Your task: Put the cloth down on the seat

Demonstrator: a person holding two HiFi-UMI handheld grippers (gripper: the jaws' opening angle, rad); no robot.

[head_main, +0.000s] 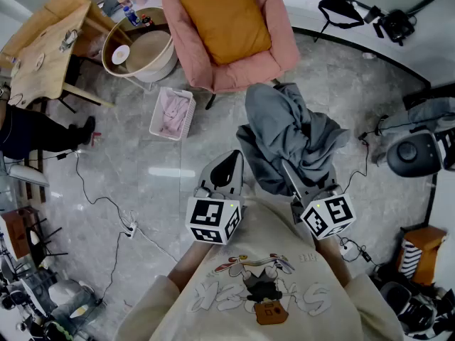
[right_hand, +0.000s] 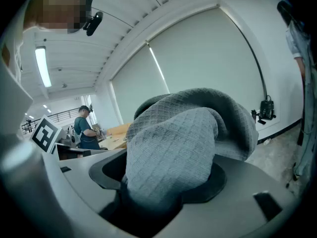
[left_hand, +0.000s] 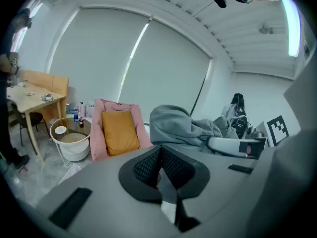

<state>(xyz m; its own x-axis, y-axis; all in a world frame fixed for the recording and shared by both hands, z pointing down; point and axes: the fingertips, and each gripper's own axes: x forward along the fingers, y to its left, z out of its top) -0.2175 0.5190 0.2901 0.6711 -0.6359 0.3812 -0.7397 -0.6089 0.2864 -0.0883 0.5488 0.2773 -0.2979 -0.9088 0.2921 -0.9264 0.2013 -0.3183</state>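
Grey marble floor [head_main: 142, 162] below, pink seat [head_main: 245, 73] ahead. Gripping bunched grey cloth [head_main: 291, 137] in right claw [head_main: 293, 180], jaws wide around it, dangling just short of that seat. Holding left claw [head_main: 229, 162] closed, empty.

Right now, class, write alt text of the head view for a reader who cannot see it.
Seen from above, the right gripper grips a bunched grey cloth, with the left gripper shut and empty beside it. Ahead stands a pink armchair with an orange cushion on its seat.
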